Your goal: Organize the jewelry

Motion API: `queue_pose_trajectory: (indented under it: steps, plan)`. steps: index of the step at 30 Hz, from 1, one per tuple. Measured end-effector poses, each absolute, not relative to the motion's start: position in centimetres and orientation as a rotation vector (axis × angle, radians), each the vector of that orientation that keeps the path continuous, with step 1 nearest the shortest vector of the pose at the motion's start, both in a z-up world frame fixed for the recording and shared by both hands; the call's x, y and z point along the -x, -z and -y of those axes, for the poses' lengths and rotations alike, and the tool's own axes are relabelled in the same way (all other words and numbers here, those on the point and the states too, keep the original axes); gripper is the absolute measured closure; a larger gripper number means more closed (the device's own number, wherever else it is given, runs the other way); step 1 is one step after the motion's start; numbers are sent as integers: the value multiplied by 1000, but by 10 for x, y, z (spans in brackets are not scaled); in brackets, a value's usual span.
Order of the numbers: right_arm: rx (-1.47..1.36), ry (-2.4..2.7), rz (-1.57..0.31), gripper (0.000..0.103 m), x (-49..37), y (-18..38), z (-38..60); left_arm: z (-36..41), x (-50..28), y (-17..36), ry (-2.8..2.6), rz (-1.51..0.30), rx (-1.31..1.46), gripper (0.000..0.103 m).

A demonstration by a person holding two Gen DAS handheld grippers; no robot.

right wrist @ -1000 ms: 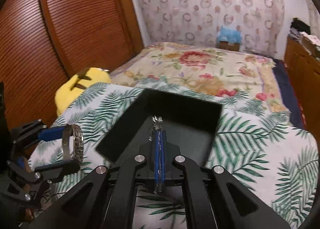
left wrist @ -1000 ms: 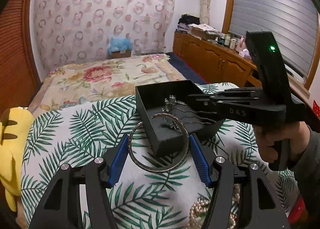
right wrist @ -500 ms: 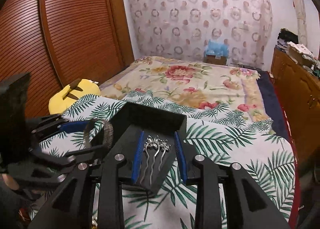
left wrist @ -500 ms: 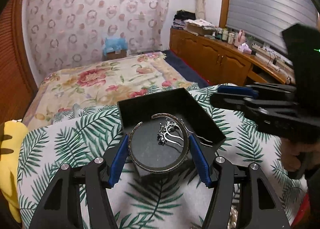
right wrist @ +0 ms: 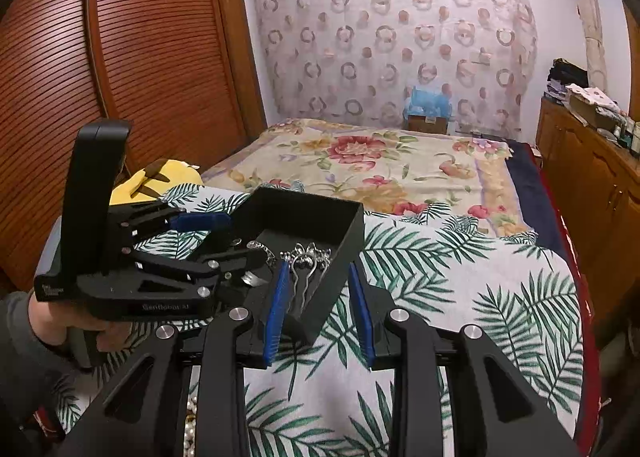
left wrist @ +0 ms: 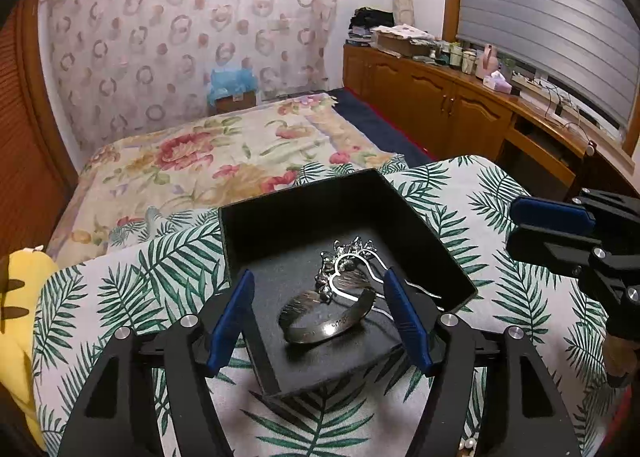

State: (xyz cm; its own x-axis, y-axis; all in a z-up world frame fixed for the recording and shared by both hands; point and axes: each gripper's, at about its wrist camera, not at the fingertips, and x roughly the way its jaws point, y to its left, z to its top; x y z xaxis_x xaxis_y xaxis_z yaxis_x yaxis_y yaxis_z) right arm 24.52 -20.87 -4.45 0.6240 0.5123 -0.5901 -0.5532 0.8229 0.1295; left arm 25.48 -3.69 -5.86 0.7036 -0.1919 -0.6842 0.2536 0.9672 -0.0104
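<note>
A black open box [left wrist: 256, 233] stands on the palm-leaf cloth. Inside it lie a silver cuff bangle [left wrist: 332, 317] and a silver flowered hair fork [left wrist: 348, 257]. My left gripper [left wrist: 316, 297] is open, hanging just over the box with the bangle loose between and below its blue pads. My right gripper [right wrist: 320, 285] is open and empty, its pads either side of the box's near corner [right wrist: 340, 269]; the hair fork [right wrist: 304, 261] lies in the box ahead of it. The left gripper [right wrist: 224, 241] shows in the right wrist view, reaching into the box.
A pearl strand [right wrist: 190, 429] lies on the cloth [right wrist: 460, 297] near the front edge. A yellow plush toy [left wrist: 16, 297] sits at the left. A flowered bed [left wrist: 208, 153] lies beyond, wooden cabinets [left wrist: 440, 105] at the right.
My left gripper moved over the box, opened and let the bangle drop inside. My right gripper released the hair fork into the box and drew back to the right.
</note>
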Motion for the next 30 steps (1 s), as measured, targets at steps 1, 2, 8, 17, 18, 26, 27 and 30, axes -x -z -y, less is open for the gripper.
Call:
queue_pose_trajectory:
  steps: [1,2,8,17,18,26,27,30]
  plan:
    - [67,-609,-655,70,-242,44,208,36,-252,57,251,-748,-85,39]
    - [66,-606,-654,70,-236,45,210,36,-251,56,252,-744,-83,39]
    - [60,-629,-649,70,-196,54,216,28,-220,56,263,-732,-73,39]
    - [104,-683,-728,70,-153,79,204,5,-160,61,274,-722,-27,38]
    - [117,-684,-737,70,-149,82,204,2,-153,63,272,-725,-22,37]
    - [152,-717,-790,75,-136,94,202,-20,-118,81,237,-766,21,28]
    - [154,-720,-796,76,-135,95,201,-23,-115,83,232,-768,27,27]
    - [178,-711,-816,77,-135,101,197,-31,-109,88,216,-779,41,26]
